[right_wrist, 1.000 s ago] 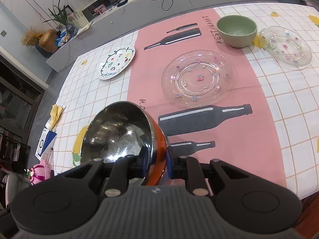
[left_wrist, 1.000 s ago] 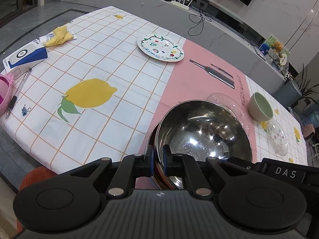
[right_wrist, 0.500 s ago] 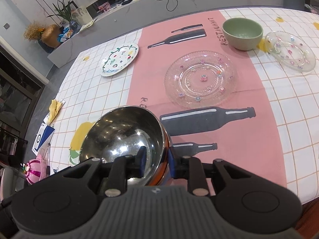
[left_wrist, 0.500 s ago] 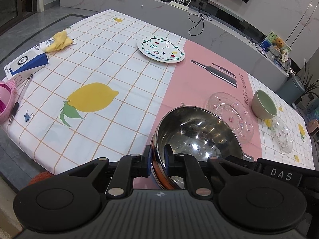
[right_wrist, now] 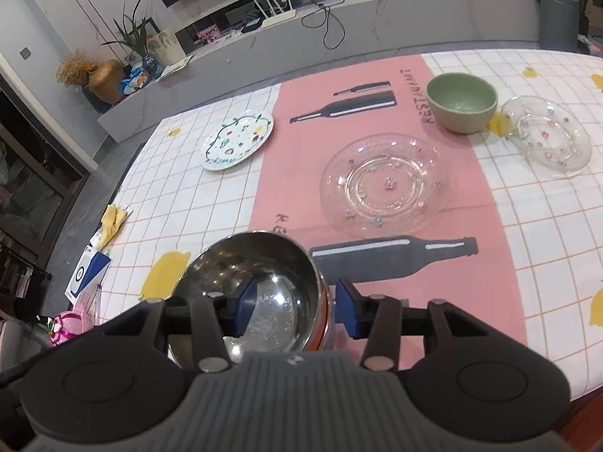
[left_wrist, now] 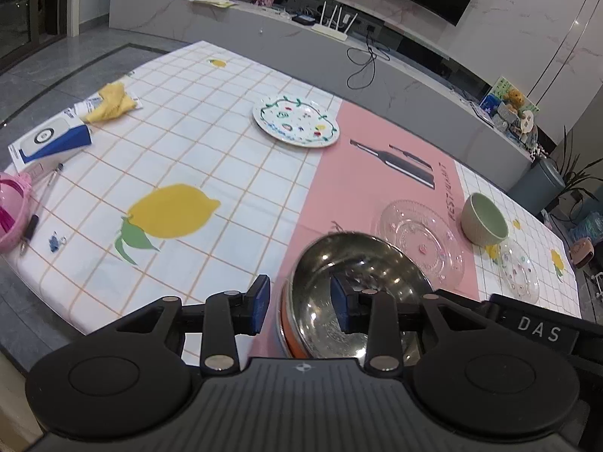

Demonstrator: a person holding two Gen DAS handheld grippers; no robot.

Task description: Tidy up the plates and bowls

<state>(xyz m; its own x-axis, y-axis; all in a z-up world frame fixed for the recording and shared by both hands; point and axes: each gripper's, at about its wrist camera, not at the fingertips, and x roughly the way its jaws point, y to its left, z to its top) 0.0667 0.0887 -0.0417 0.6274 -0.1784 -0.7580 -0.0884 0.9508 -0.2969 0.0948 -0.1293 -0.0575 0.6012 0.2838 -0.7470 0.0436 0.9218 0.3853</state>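
A steel bowl with an orange outside (left_wrist: 358, 286) (right_wrist: 256, 286) stands on the pink runner at the table's near edge. My left gripper (left_wrist: 300, 303) straddles its left rim; the jaws are opening and the pads stand off the metal. My right gripper (right_wrist: 297, 305) straddles the right rim, jaws also opening, pads clear of it. Farther off lie a painted white plate (left_wrist: 296, 126) (right_wrist: 237, 139), a large clear glass plate (left_wrist: 422, 241) (right_wrist: 384, 184), a green bowl (left_wrist: 484, 218) (right_wrist: 461, 101) and a small glass plate (left_wrist: 518, 271) (right_wrist: 546, 132).
At the table's left end lie a blue and white box (left_wrist: 49, 143), a yellow cloth (left_wrist: 111, 101), a pen (left_wrist: 41, 203) and a pink object (left_wrist: 11, 211). A grey counter with a router and cables runs behind the table.
Both grippers were shut on the steel bowl's rim; now both have let go and their jaws stand apart. The bowl has settled onto the table.
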